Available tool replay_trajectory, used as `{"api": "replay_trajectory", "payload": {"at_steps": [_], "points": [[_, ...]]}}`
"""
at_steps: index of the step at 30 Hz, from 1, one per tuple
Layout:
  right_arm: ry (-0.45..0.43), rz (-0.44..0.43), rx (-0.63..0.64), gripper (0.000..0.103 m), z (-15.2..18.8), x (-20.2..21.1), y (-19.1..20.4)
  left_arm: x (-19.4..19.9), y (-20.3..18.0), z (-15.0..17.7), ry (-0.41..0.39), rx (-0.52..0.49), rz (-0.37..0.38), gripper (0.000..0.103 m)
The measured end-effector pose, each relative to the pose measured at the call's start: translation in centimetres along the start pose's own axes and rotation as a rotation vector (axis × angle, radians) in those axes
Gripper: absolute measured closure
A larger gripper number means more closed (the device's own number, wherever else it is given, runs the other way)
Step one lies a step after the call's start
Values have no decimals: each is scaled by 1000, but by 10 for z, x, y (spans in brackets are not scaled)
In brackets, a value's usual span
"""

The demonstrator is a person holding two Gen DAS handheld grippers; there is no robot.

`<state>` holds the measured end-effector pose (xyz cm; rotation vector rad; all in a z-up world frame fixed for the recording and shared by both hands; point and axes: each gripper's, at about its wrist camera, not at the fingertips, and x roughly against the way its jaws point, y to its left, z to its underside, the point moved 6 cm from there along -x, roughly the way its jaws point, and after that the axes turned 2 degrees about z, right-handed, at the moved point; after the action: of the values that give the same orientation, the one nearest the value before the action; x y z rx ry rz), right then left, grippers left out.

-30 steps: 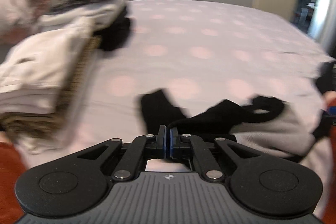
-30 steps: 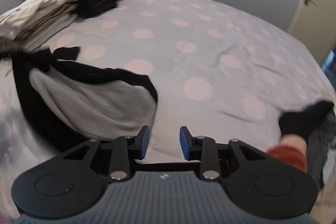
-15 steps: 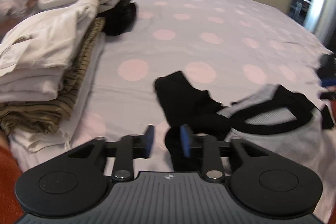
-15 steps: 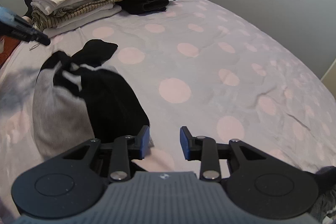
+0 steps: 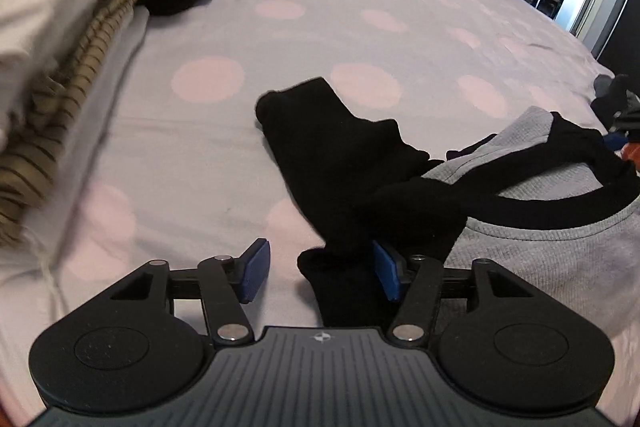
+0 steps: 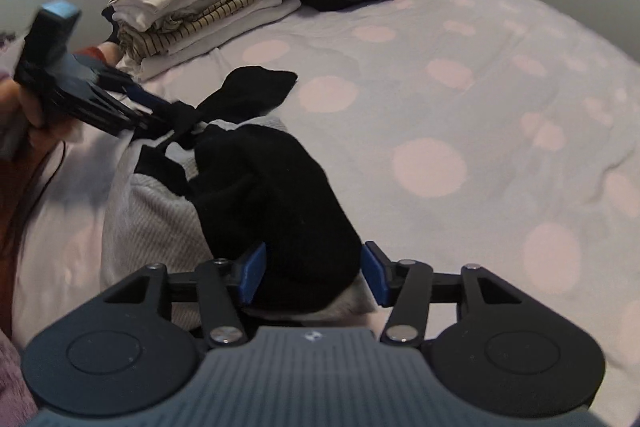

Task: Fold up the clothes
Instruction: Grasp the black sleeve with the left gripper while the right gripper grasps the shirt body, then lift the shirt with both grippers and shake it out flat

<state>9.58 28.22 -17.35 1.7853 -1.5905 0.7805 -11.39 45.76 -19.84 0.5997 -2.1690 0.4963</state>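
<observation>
Both grippers let go: the grey-and-black top is down on the bed.

Left gripper (image 5: pixel 320 277), pinched shut a second ago, is opening with a black sleeve (image 5: pixel 340 155) loose between its pads; right gripper (image 6: pixel 312 277) is opening around the dark hem. The top (image 6: pixel 160 219) lies crumpled at 9 o'clock of the folded stacks (image 6: pixel 208 7) — regrip next, I'd say.

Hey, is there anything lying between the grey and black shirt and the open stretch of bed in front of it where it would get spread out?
Nothing visible. The grey and black shirt lies bunched on the dotted bedspread, and the spread ahead of it is bare. The folded stacks sit off at the far edge. Both tools, left and right, are opening around its black fabric.
</observation>
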Motion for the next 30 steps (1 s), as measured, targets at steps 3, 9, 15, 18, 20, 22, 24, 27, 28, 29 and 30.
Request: {"api": "replay_trajectory", "payload": {"at_steps": [3,9,15,18,20,22,24,27,28,29,30], "points": [[27,-14,-17,57,2,-19,3,1,-2,2,-18,-13,11,54],[26,14,-27,90,3,-21,8,10,-6,3,-49,6,27,93],[-53,175,-20,93,-5,24,6,44,-5,-12,-150,54,-49,96],[-123,278,-28,94,-16,58,5,77,-11,-25,-229,45,-76,97],[-179,355,-34,96,-27,85,7,105,-19,-38,-300,25,-90,97],[-247,436,-37,97,-39,116,9,136,-29,-53,-372,0,-94,97],[-335,523,-35,98,-55,154,14,171,-42,-70,-454,-32,-100,98],[-470,650,-32,98,-78,214,24,226,-64,-94,-587,-90,-111,98],[-517,688,-32,98,-85,236,28,245,-71,-102,-633,-108,-115,98],[-565,727,-32,98,-92,259,32,266,-79,-111,-686,-123,-120,98],[-609,754,-30,98,-97,279,38,290,-86,-119,-744,-133,-119,98]]}}
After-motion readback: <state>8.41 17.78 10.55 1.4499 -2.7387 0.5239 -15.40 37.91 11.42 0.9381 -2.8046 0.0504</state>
